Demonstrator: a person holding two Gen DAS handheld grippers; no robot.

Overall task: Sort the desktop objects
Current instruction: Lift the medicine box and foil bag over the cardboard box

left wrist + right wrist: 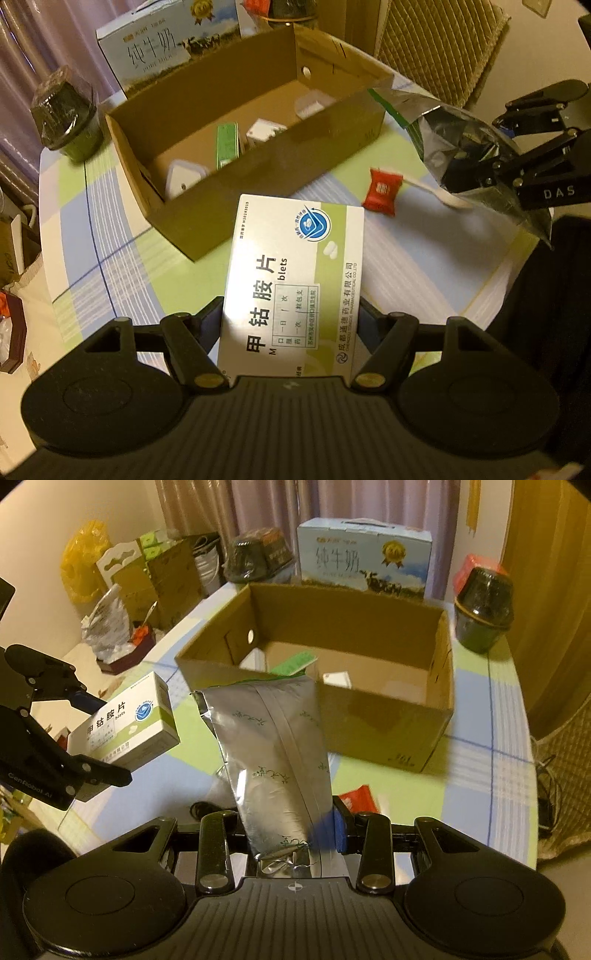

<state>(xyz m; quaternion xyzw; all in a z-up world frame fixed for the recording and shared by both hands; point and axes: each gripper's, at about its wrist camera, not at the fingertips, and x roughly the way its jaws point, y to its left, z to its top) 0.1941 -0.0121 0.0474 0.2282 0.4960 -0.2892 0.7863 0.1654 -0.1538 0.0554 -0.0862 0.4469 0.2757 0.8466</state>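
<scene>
Since both are light, neither load should strain a grip — the left tongs (291, 325) clamp a stiff white-and-green medicine box (291, 280) by its long edges, held above the desk (110, 236). At 2 o'clock, the right tongs (284, 830) pinch a crinkly silver foil pouch (273, 746), probably slippery, near its base. Beyond, at 12 o'clock, stands the open cardboard box (388, 716).

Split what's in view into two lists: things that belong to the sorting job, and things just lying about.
Job:
- medicine box, held in the left gripper
- foil pouch, held in the right gripper
- cardboard box, already holding a few items
- red packet on the table

Lying about:
- milk carton
- dark lidded cups
- bags beyond the table
</scene>
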